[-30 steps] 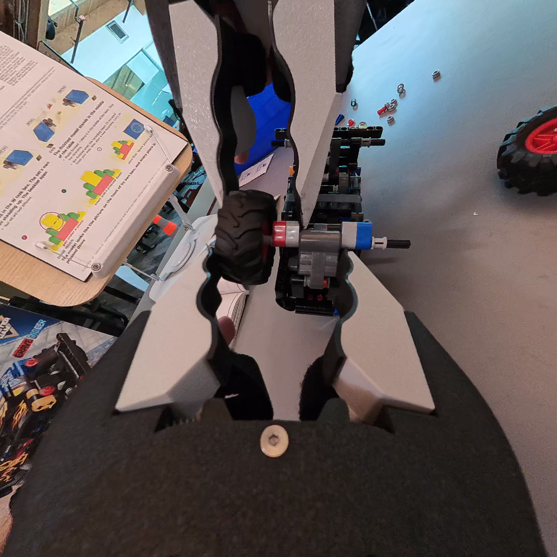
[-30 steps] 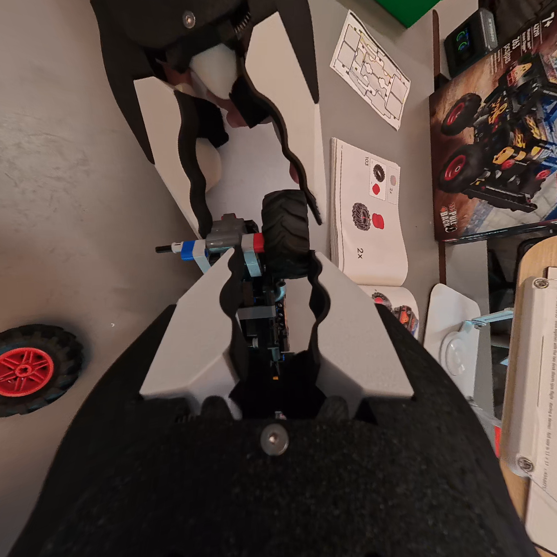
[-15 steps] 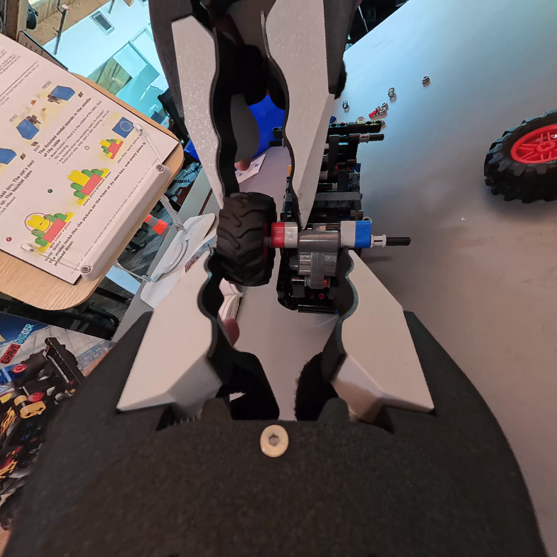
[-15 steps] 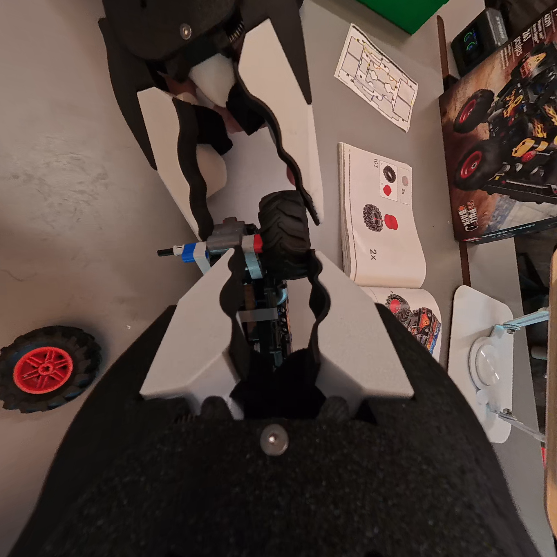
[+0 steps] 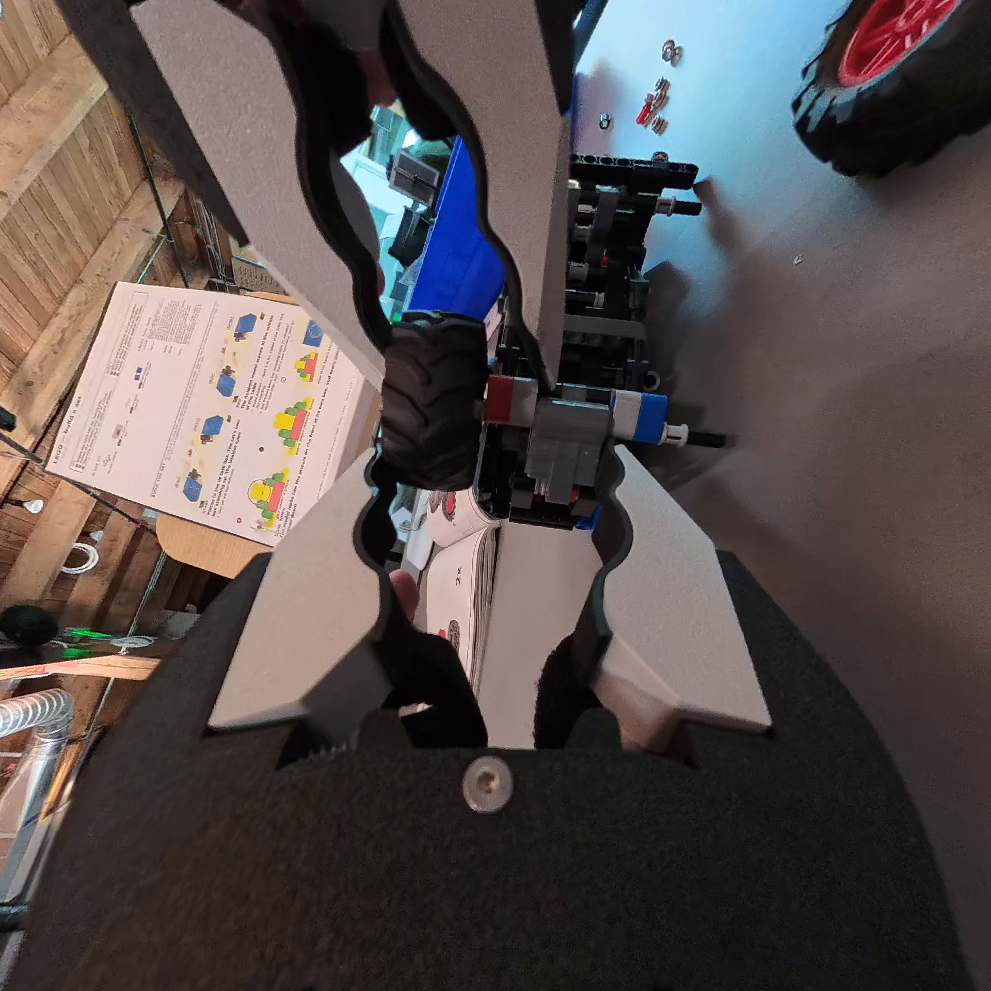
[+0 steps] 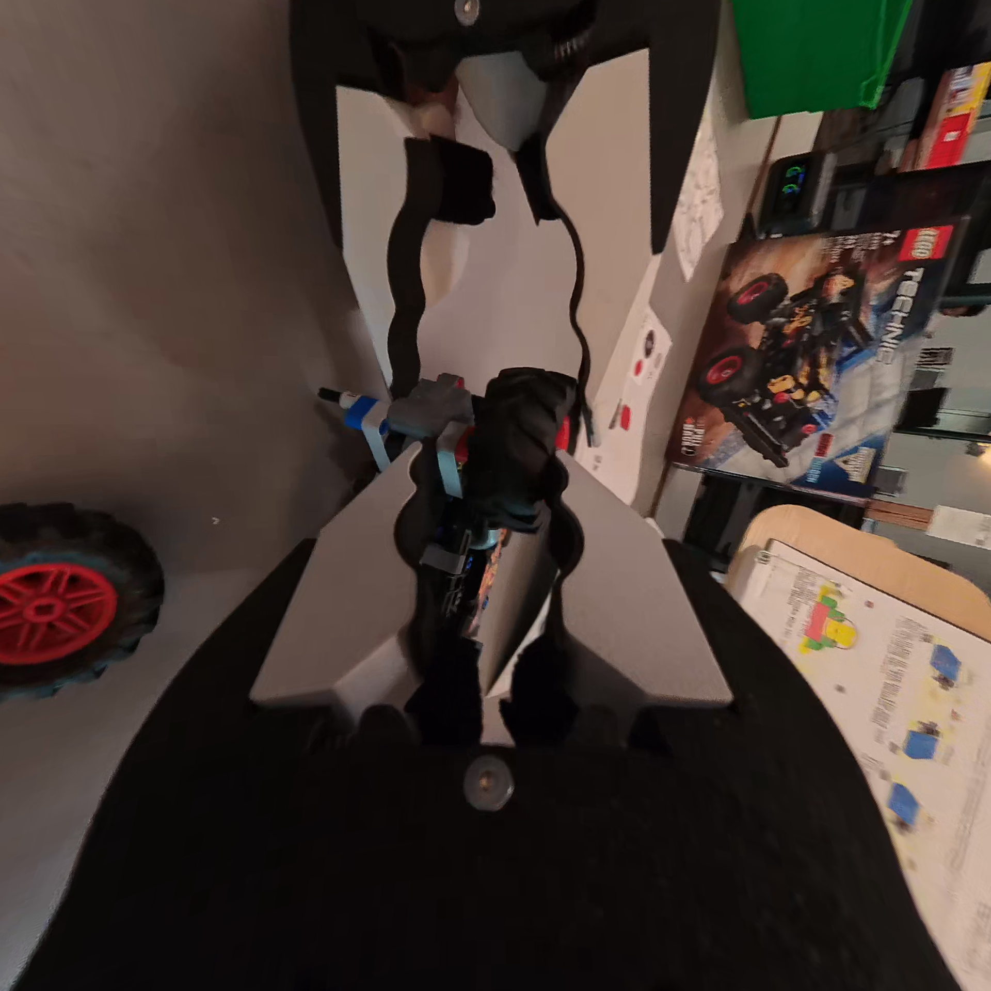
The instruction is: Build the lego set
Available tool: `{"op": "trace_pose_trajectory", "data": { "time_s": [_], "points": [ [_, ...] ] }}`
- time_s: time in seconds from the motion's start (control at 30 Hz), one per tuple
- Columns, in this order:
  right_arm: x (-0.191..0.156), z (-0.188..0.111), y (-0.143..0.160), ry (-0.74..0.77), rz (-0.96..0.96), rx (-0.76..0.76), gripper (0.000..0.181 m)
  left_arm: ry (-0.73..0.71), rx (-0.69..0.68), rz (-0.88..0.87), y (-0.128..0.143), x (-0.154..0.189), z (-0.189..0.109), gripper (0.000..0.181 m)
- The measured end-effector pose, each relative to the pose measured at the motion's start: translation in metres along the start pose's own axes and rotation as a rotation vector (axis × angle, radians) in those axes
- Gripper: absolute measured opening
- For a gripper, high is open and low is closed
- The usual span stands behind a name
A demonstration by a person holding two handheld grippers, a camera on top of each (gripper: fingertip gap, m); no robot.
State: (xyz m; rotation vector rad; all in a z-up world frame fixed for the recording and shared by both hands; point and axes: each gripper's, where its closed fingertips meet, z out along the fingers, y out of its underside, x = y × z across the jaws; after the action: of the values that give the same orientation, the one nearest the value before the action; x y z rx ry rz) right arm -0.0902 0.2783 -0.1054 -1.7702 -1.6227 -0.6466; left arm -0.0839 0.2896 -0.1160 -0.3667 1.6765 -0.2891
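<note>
Fingers (image 5: 665, 515) of both grippers close around the lego chassis (image 5: 568, 439) from opposite ends.

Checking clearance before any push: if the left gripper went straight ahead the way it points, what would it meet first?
Probably the lego chassis and its black tyre, already between the left gripper fingertips; the right gripper is just beyond.

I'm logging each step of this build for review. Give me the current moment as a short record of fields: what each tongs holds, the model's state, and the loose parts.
left tongs: around the model's front axle end and mounted wheel
right tongs: gripping the same chassis from the opposite end
chassis: black frame, held by both tongs
mounted wheel: black tyre on one axle end
other axle end: bare, no wheel
loose wheel: red rim, lying on the table
small loose parts: scattered beyond the chassis
instruction booklet: open beside the model
</note>
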Motion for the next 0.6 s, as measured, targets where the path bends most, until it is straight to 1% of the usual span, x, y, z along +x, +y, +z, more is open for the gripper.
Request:
{"op": "trace_pose_trajectory", "data": {
  "time_s": [0.03,0.1,0.17,0.2,0.27,0.4,0.53,0.6],
  "points": [
    [-0.003,0.002,-0.001,-0.031,0.032,0.007,0.039,0.002,-0.009,0.004,0.001,0.002,0.001,0.074],
    [-0.003,0.003,-0.001,-0.028,0.063,0.026,0.038,0.001,-0.015,0.014,0.002,0.003,0.001,0.074],
    [-0.001,0.002,-0.005,-0.025,0.114,0.067,0.027,0.02,-0.015,0.005,0.0,0.006,0.001,0.073],
    [-0.003,0.002,-0.005,-0.046,0.135,0.082,0.027,0.035,-0.015,-0.01,-0.002,0.008,0.002,0.073],
    [-0.005,0.001,-0.011,-0.04,0.135,0.132,0.027,0.05,-0.018,-0.017,-0.002,0.011,0.003,0.072],
    [-0.006,0.001,-0.01,-0.032,0.13,0.11,0.028,0.055,-0.024,-0.021,-0.002,0.013,0.005,0.071],
    [-0.007,-0.001,-0.008,-0.067,0.134,0.096,0.03,0.052,0.001,-0.025,-0.004,0.012,0.007,0.072],
    [-0.009,-0.007,-0.007,-0.112,0.158,0.103,0.034,0.016,0.014,0.02,-0.006,0.01,0.006,0.074]
  ]
}}
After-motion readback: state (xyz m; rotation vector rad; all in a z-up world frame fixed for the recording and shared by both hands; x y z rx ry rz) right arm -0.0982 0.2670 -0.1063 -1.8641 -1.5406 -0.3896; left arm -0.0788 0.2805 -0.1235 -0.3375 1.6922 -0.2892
